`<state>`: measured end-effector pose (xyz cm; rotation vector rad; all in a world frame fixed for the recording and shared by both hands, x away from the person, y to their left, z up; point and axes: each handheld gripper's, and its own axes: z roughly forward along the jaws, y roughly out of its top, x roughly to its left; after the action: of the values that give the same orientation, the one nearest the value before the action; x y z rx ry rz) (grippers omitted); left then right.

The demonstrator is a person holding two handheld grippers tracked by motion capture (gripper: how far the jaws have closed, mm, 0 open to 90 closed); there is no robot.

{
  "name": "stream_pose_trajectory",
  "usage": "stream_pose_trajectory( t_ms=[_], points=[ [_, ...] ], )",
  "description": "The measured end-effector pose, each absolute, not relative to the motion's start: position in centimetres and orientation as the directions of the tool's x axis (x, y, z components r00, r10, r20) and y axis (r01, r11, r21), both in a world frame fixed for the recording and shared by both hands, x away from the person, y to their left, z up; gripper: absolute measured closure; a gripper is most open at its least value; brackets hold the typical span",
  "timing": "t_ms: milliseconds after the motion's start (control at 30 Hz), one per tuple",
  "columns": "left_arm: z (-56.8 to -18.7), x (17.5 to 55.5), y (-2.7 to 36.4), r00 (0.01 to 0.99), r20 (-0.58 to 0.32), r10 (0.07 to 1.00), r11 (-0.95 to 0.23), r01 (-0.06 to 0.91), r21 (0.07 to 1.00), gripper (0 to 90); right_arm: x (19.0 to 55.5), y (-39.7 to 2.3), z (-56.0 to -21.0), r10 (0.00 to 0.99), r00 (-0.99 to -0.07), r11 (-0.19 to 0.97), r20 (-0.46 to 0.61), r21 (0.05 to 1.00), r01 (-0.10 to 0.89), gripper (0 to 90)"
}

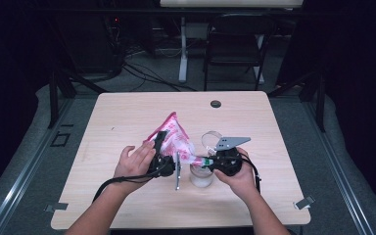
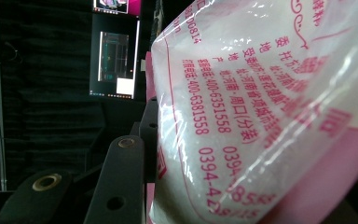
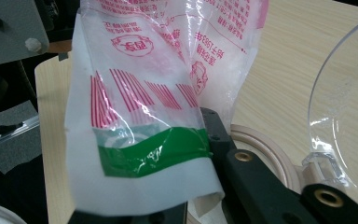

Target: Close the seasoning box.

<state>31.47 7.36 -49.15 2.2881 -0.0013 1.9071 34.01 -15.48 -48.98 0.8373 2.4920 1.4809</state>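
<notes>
Both hands work at the near middle of the table, with a plastic bag stretched between the two claws.

Bag: clear plastic printed in pink, with white grains inside. It is held tilted above the table, one corner pointing up and away from the person, the lower end coming down toward a glass jar. In the right gripper view the bag shows red bars and a green band near its bottom edge; in the left gripper view the bag carries pink writing and numbers.

Left claw: clamped partway on the fat, filled side of the bag, which sits between its black jaws. The left hand holds it from behind.

Right claw: pinched nearly closed on the thin end of the bag at the green band. The right hand grips it just right of the jar.

Jar: stands upright on the table, directly under the bag's lower end, between the two hands. A clear round lid lies just behind it. In the right gripper view the lid stands at the right.
</notes>
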Motion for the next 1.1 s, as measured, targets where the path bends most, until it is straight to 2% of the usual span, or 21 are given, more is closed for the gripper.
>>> stream_pose_trajectory(
  t_ms=[1100],
  points=[
    [-48.74, 31.43, 7.06, 0.171, 0.982, 0.078, -0.989, -0.111, 0.098, 65.1, 34.06, -15.65, -48.98, 0.522, -0.836, 0.366, 0.169, 0.841, 0.398, 89.3]
  ],
)
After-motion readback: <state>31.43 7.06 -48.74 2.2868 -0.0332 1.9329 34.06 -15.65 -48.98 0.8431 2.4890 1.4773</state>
